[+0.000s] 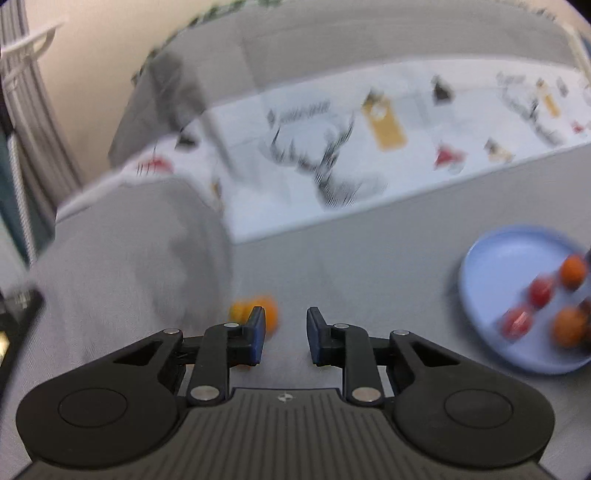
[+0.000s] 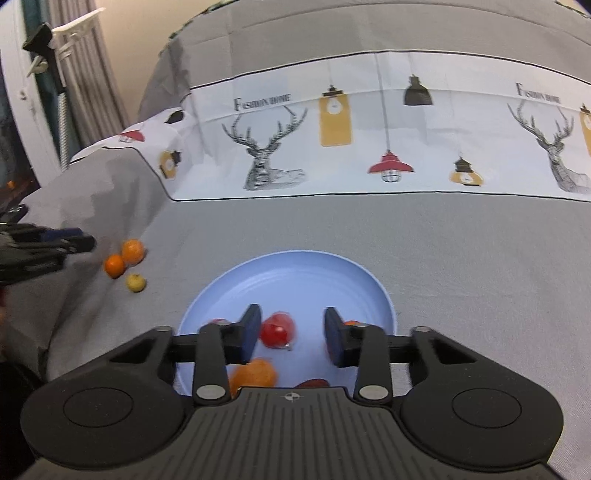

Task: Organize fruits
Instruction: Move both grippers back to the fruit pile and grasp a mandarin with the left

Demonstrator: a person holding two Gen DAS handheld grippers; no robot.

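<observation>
A blue plate (image 2: 288, 273) lies on the grey cloth and holds a red fruit (image 2: 277, 329), an orange one (image 2: 255, 374) and others partly hidden by my right gripper (image 2: 292, 334), which is open and empty just above it. The plate (image 1: 506, 258) also shows blurred at the right of the left wrist view with several fruits. Two oranges (image 2: 127, 256) and a small yellow fruit (image 2: 136, 282) lie on the cloth left of the plate. My left gripper (image 1: 286, 334) is open and empty above the cloth, an orange (image 1: 271, 312) just behind its left finger.
A white band of cloth with deer and lamp prints (image 2: 332, 140) runs across behind the plate. The table's left edge drops away near the loose fruits. Curtains and a white rack (image 2: 70, 26) stand at the far left.
</observation>
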